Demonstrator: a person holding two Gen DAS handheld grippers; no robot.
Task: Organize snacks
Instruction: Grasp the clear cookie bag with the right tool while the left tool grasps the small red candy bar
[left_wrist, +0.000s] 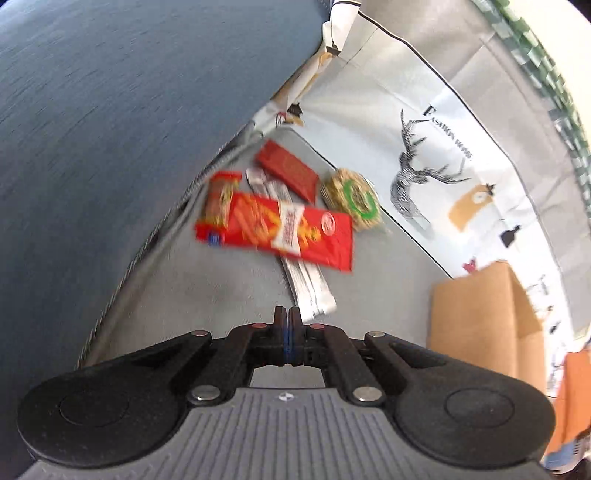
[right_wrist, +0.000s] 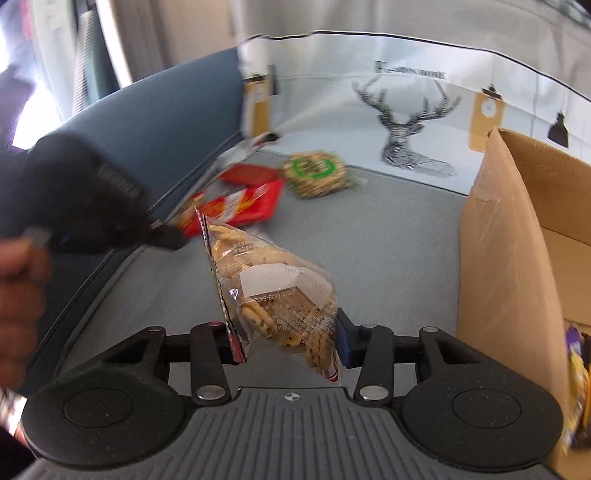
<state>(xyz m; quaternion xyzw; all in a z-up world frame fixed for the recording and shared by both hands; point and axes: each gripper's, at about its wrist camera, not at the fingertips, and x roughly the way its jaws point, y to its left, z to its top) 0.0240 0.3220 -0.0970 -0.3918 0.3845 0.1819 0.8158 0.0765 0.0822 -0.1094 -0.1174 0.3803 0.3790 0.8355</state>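
Observation:
My right gripper (right_wrist: 284, 332) is shut on a clear bag of small crackers (right_wrist: 266, 284) and holds it above the grey surface, left of a cardboard box (right_wrist: 509, 258). My left gripper (left_wrist: 287, 325) is shut and empty, just short of white sachets (left_wrist: 306, 284). Beyond it lie a red snack packet (left_wrist: 288, 229), a dark red bar (left_wrist: 288, 170), a brown-and-red bar (left_wrist: 218, 199) and a round cracker pack with a green label (left_wrist: 354, 199). The red packet (right_wrist: 243, 206) and round pack (right_wrist: 314, 173) also show in the right wrist view, with the left gripper's body (right_wrist: 85, 199) at left.
A printed liner wall with a deer drawing (right_wrist: 406, 122) stands behind the snacks. A blue cushion (left_wrist: 129, 129) borders the left. The box (left_wrist: 487, 314) holds purple and yellow wrappers (right_wrist: 576, 380). An orange item (left_wrist: 576, 398) is at the far right.

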